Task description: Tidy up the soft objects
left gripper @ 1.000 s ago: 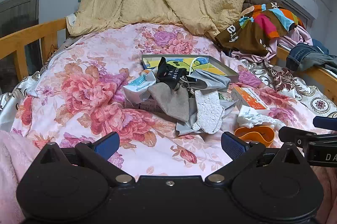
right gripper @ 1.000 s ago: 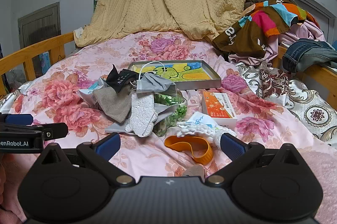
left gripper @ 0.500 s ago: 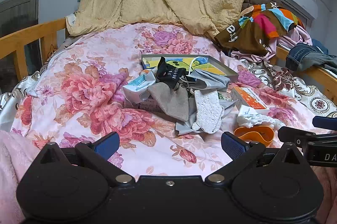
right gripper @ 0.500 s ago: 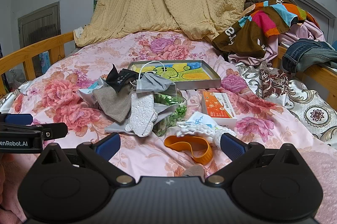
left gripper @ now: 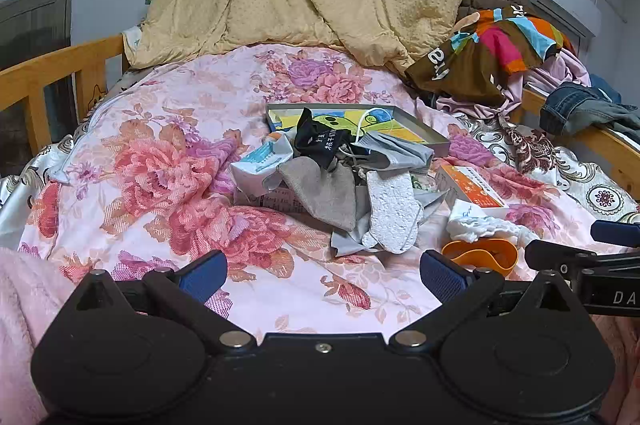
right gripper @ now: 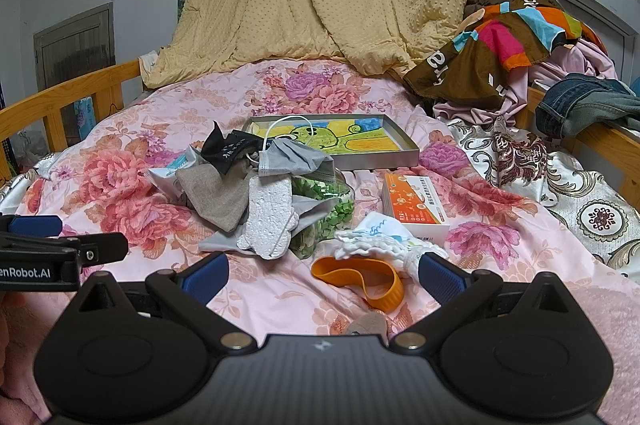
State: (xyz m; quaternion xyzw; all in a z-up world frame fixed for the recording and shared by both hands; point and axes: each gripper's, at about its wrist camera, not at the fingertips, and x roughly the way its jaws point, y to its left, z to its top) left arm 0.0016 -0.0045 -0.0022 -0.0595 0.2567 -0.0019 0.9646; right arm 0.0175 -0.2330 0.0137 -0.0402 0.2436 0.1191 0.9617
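Presently both tools sit low at the near edge of the floral bedspread (left gripper: 168,161), short of the work. The left gripper (left gripper: 322,275) has its jaws spread wide and holds nothing; the right gripper (right gripper: 322,275) is likewise wide and empty. The soft items lie heaped mid-bed: a grey face mask (right gripper: 294,157), a tan cloth pouch (right gripper: 218,199), a black fabric bag (right gripper: 232,149) and a white textured insole (right gripper: 268,221), just before the metal tray (right gripper: 406,155). An orange band (right gripper: 360,277) lies nearest the right gripper.

Risk noted: the pieces overlap, so a pinch could lift several together. The mask's ear loop may snag neighbours. A bag of green pieces (right gripper: 326,213) underneath could be dragged along.
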